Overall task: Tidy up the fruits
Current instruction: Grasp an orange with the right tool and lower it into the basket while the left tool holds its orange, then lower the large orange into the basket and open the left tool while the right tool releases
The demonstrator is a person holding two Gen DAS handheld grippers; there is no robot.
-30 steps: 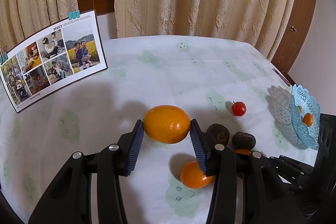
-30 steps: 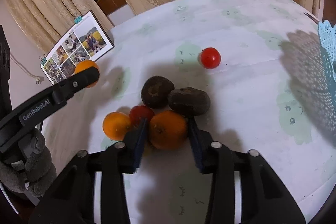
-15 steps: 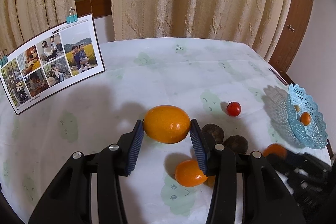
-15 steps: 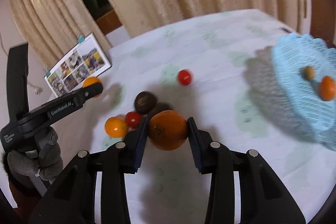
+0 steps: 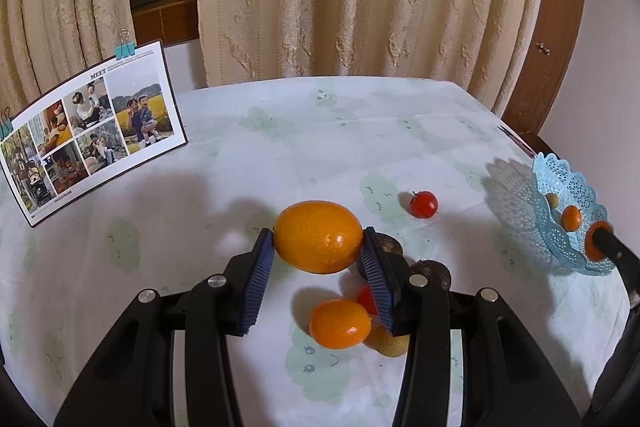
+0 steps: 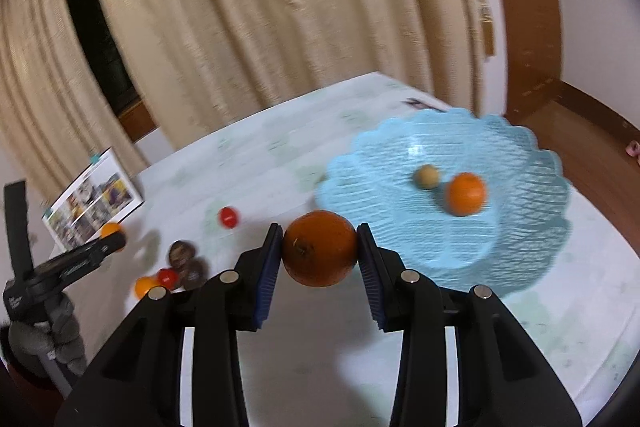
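My left gripper (image 5: 318, 243) is shut on a large oval orange fruit (image 5: 318, 242) and holds it above the table. Below it lie a small orange fruit (image 5: 339, 323), a red tomato (image 5: 366, 299), a yellowish fruit (image 5: 390, 343) and dark brown fruits (image 5: 434, 270). Another red tomato (image 5: 423, 204) lies apart. My right gripper (image 6: 320, 249) is shut on a round orange (image 6: 320, 248), held at the near left rim of the blue lace basket (image 6: 520, 239). The basket holds a small orange (image 6: 466, 193) and a small tan fruit (image 6: 426, 177).
A photo board (image 5: 92, 131) stands at the table's back left. Curtains hang behind the table. A wooden door (image 5: 556, 19) is at the right. The basket (image 5: 568, 195) sits near the table's right edge.
My right gripper has lifted the round orange off the fruit pile and carried it right, up to the blue basket. My left gripper has kept its hold and barely moved.
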